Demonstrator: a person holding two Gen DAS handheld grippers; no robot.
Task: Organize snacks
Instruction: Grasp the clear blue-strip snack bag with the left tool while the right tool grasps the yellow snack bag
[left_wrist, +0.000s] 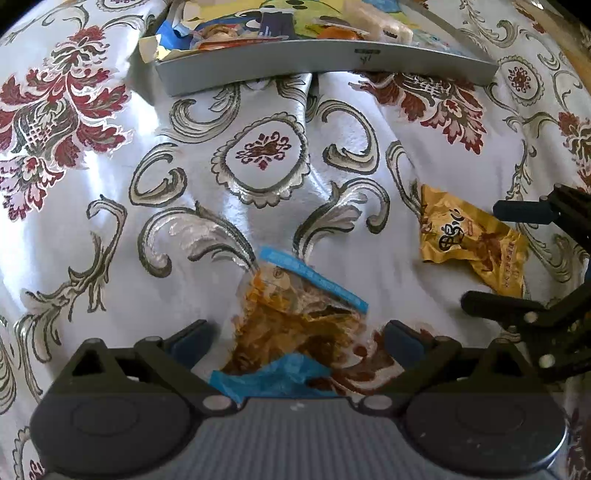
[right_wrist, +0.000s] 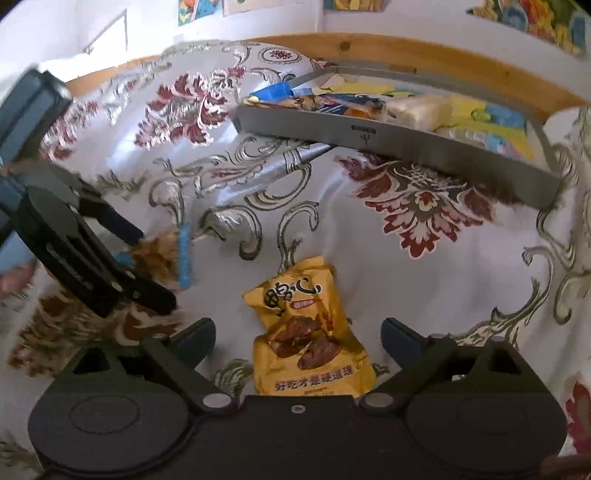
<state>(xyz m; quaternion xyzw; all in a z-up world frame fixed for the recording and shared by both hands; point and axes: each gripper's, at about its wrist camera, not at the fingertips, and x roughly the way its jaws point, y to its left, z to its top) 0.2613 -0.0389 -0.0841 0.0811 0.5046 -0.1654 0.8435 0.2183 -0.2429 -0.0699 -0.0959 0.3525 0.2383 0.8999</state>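
- The left gripper (left_wrist: 299, 339) is wide apart around a crinkly clear packet (left_wrist: 295, 317) with blue ends.
- The right gripper (right_wrist: 298, 338) is wide apart around a shiny yellow packet (right_wrist: 306, 332), its long side pointing away toward the grey tray (right_wrist: 388, 138).

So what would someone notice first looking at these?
Probably the two snack packets on the floral tablecloth: a clear blue-edged packet between the open left gripper, and a yellow packet between the open right gripper. Behind them sits a grey tray holding snacks.

A shiny white floral-patterned cloth (right_wrist: 424, 266) is spread below a wooden rail (right_wrist: 369, 46); above the rail, a white wall (right_wrist: 280, 22) is hung with colourful pictures (right_wrist: 532, 16).
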